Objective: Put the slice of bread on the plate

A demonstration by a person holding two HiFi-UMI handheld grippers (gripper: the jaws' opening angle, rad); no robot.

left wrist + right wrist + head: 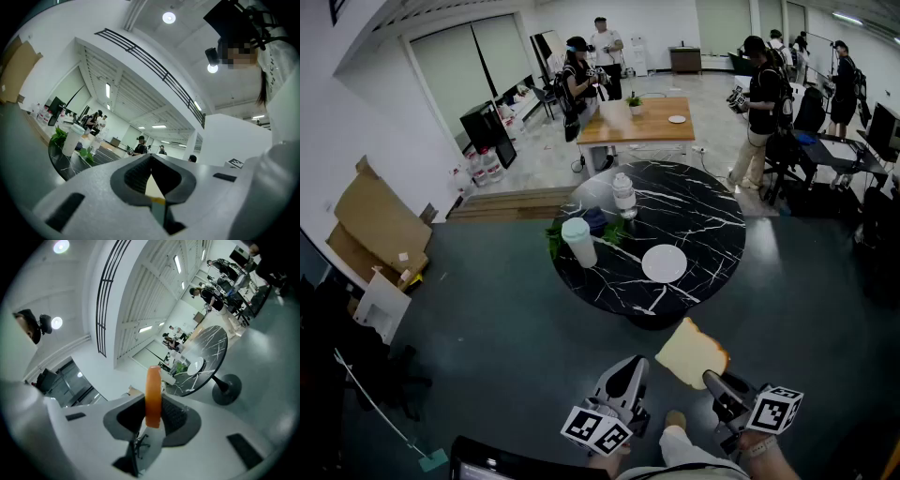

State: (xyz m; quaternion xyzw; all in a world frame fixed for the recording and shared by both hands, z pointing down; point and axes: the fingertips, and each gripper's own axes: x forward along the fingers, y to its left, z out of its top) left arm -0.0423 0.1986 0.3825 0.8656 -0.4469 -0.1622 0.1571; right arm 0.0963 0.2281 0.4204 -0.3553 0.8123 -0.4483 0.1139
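Note:
A slice of bread [692, 353] with a brown crust hangs in the air in front of the round black marble table [703, 216]. My right gripper [712, 378] is shut on its lower edge. In the right gripper view the bread [153, 397] stands edge-on between the pads. A white plate [664, 263] lies bare on the table's near side, and shows far off in the right gripper view as the plate [198, 365]. My left gripper [633, 364] is held beside the right one, its jaws together with nothing in them. The left gripper [151, 161] points slightly upward toward the room.
On the table stand a white lidded cup [578, 242], a clear bottle [623, 195] and green leaves [614, 232]. A wooden table [652, 122] and several people are farther back. Cardboard [380, 220] leans at the left wall. Dark floor lies between me and the table.

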